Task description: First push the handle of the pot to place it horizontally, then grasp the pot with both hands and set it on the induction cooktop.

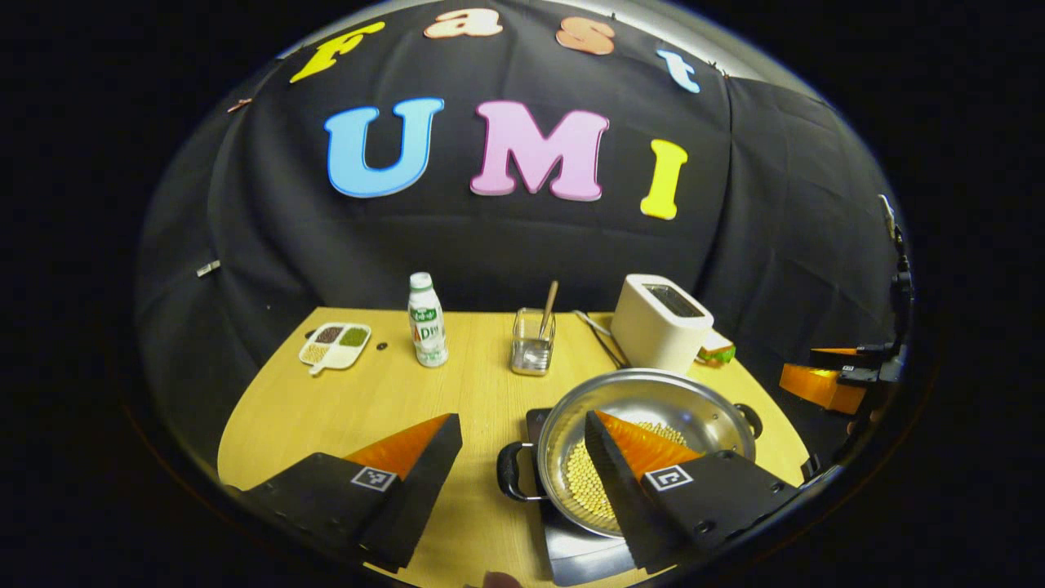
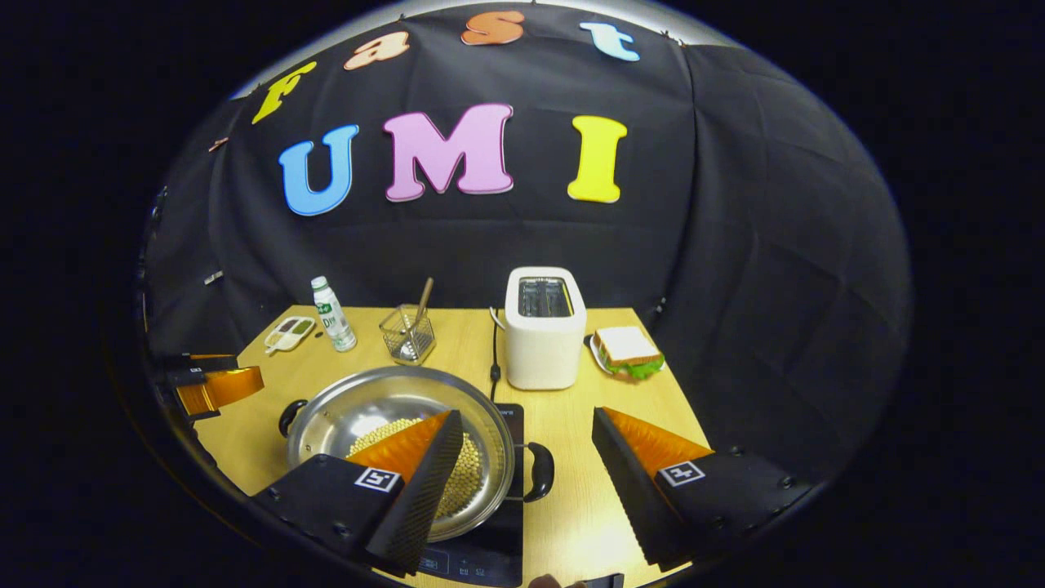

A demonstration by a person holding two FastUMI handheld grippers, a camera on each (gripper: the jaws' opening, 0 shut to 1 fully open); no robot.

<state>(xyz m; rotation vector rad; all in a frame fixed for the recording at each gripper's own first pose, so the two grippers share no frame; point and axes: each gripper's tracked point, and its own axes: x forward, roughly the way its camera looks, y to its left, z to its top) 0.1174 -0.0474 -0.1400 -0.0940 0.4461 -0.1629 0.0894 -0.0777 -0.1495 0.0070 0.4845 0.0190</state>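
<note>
1. While both tongs hang spread and empty, the pot [image 1: 645, 441] sits on the cooktop [image 1: 584, 547], near the front edge of the tabletop [image 1: 367, 400]. Judged from how things lie, the placing is done or nearly so.
2. Pot: shallow steel, with pale beans [image 2: 465, 478] in its bottom. Its two loop handles lie roughly level across the tabletop; the near handle [image 1: 513, 472] in the left gripper view points toward the left tongs' side, and the other handle [image 2: 539, 471] shows in the right gripper view.
3. Left tongs [image 1: 522, 449]: jaws wide apart, gripping nothing. The near handle lies between the two fingers, touching neither as far as I can tell. One finger overlaps the bowl in the picture; whether it touches the rim I cannot tell.
4. Right tongs [image 2: 526, 445]: released as well. The handle on its side sits in the gap between the fingers, apart from both.
5. Key relation: the pot's handle-to-handle axis runs from one pair of tongs to the other, each pair straddling its own handle. Neither side is clearly nearer.
6. Judgement: if a regrasp is needed, each pair only closes on the handle ahead; otherwise both back straight off.
7. Behind the pot: toaster [image 2: 543, 327], sandwich [image 2: 627, 351], wire basket [image 1: 533, 341], bottle [image 1: 427, 320], all well apart from it.
</note>
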